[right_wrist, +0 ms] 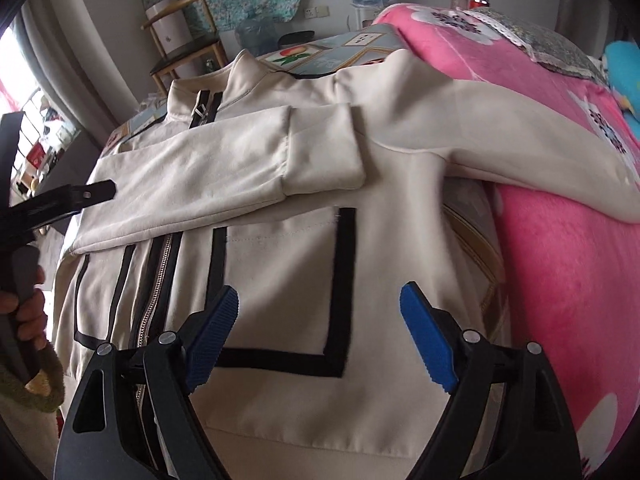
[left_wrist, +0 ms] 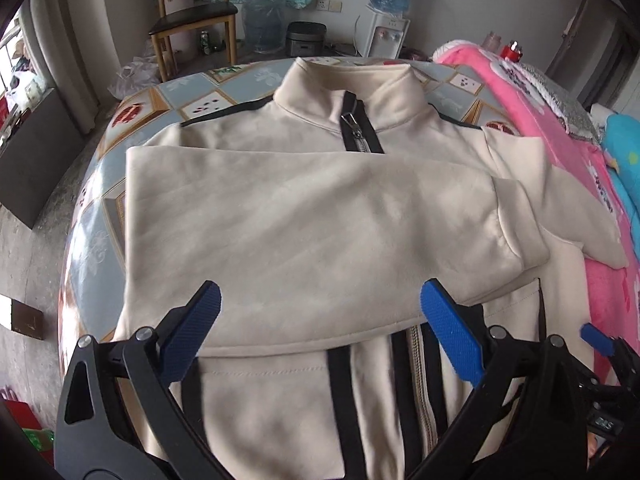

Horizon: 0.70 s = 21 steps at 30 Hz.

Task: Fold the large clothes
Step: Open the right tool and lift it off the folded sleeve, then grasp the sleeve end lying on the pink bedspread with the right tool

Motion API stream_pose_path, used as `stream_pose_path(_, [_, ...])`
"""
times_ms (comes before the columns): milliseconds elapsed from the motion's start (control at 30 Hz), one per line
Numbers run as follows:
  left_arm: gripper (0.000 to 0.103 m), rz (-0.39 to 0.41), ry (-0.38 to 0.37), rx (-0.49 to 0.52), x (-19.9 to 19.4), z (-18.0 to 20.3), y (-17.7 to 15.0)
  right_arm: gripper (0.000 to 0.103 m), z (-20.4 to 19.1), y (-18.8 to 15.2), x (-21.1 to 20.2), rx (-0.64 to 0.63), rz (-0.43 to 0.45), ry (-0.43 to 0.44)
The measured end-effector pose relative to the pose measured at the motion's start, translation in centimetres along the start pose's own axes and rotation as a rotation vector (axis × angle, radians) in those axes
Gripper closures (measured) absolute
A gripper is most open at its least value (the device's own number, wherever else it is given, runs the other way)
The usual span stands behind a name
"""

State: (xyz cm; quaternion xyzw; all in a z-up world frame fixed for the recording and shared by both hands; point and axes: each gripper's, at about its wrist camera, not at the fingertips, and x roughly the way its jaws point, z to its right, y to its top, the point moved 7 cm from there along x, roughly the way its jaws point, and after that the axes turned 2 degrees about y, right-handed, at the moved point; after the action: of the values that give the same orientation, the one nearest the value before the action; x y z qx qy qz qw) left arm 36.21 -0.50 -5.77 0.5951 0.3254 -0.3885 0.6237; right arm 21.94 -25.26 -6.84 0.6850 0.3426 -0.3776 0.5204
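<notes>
A cream zip jacket (left_wrist: pixel 280 128) with black trim lies face up on a patterned table (left_wrist: pixel 100 184), collar at the far side. One sleeve (left_wrist: pixel 304 224) is folded flat across the chest, cuff to the right. The other sleeve (right_wrist: pixel 500 136) stretches right onto a pink blanket (right_wrist: pixel 560 280). My left gripper (left_wrist: pixel 320 320) is open and empty, just above the lower edge of the folded sleeve. My right gripper (right_wrist: pixel 320 320) is open and empty above the jacket's (right_wrist: pixel 280 400) lower right pocket trim. The left gripper's finger (right_wrist: pixel 80 196) shows at the left of the right wrist view.
The pink blanket (left_wrist: pixel 560 152) and a blue cloth (left_wrist: pixel 624 152) lie right of the table. Beyond the far edge stand a wooden chair (left_wrist: pixel 192 20), a water dispenser (left_wrist: pixel 388 32), a spare bottle (left_wrist: pixel 262 28) and a rice cooker (left_wrist: pixel 306 38). Bare concrete floor (left_wrist: pixel 24 264) lies left.
</notes>
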Motion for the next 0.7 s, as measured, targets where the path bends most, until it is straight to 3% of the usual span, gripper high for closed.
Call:
stream_pose_path(133, [0.006,-0.044,0.013,0.007,2.4,1.0,0.2,0.022,2.9,0.4,-1.8,0.056,0.033,0.012])
stream_pose_path(333, [0.006,-0.107,0.048,0.007,5.5,1.0,-0.3,0.022,11.7,2.8,-5.6,0.209,0.093,0.01])
stream_pose_path(533, [0.006,-0.098,0.077,0.038,6.3,1.1,-1.0,0.022,26.4,5.4,-8.7,0.493,0.151,-0.061])
stream_pose_path(700, [0.006,-0.106,0.078,0.034,6.3,1.1,-0.9,0.022,36.8,4.9,-8.8,0.762,0.177,-0.056])
